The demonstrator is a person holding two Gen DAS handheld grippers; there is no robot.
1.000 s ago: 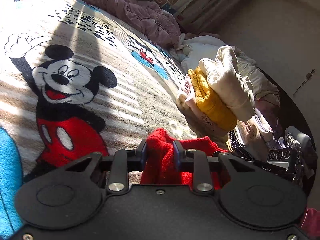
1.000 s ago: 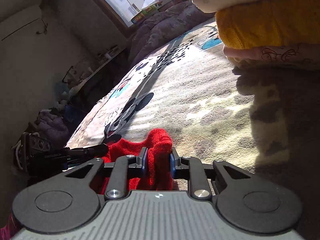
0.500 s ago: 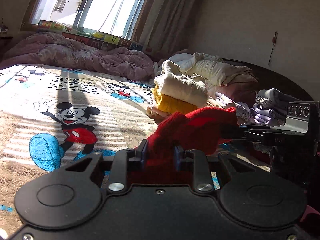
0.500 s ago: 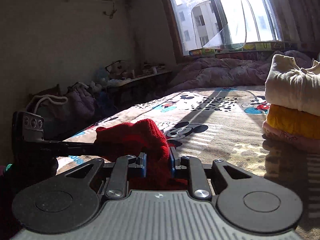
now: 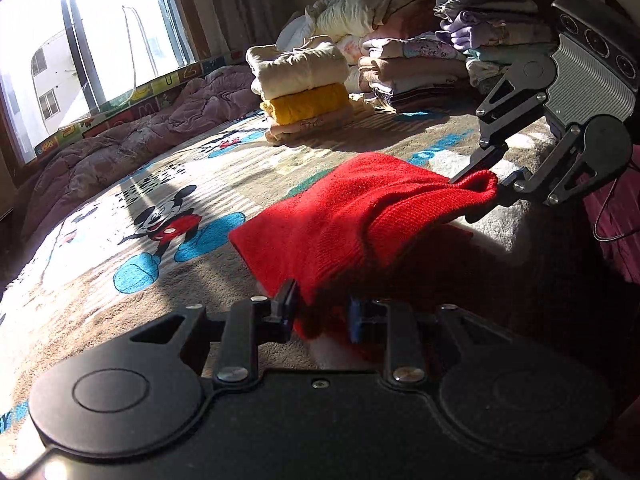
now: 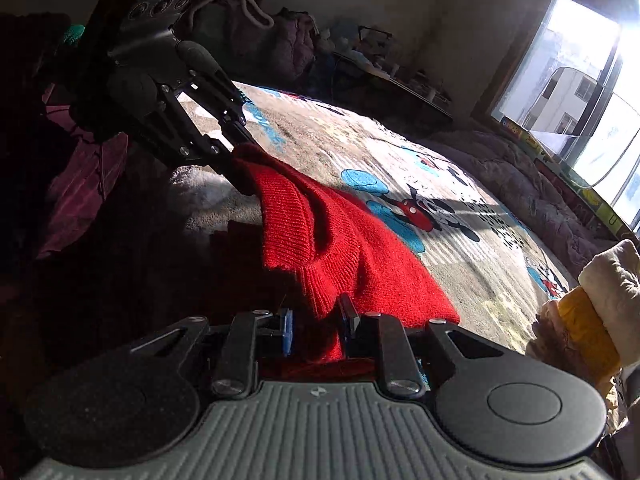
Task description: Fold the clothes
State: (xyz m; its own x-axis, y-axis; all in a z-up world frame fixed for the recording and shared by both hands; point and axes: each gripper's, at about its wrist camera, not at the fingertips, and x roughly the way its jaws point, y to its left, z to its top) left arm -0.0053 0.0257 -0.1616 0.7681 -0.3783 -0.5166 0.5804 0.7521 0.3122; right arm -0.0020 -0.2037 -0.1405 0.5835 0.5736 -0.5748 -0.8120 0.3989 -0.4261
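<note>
A red knit garment [image 5: 360, 216] hangs stretched in the air between my two grippers, above a Mickey Mouse blanket [image 5: 168, 220] on the bed. My left gripper [image 5: 320, 314] is shut on one end of it. My right gripper [image 6: 318, 320] is shut on the other end. In the left wrist view the right gripper [image 5: 486, 184] shows at the right, pinching the garment's ribbed edge. In the right wrist view the left gripper [image 6: 236, 160] shows at the upper left, holding the red garment [image 6: 340, 240] there.
A stack of folded cream, yellow and pink clothes [image 5: 304, 92] sits at the blanket's far side, also at the right edge of the right wrist view [image 6: 592, 312]. More folded piles [image 5: 440, 60] stand behind. A rumpled purple quilt [image 5: 120, 148] lies under the window [image 5: 92, 52].
Both grippers have moved apart and turned to face each other, pulling the bunched red garment out into a stretched span. Both stay shut on it.
</note>
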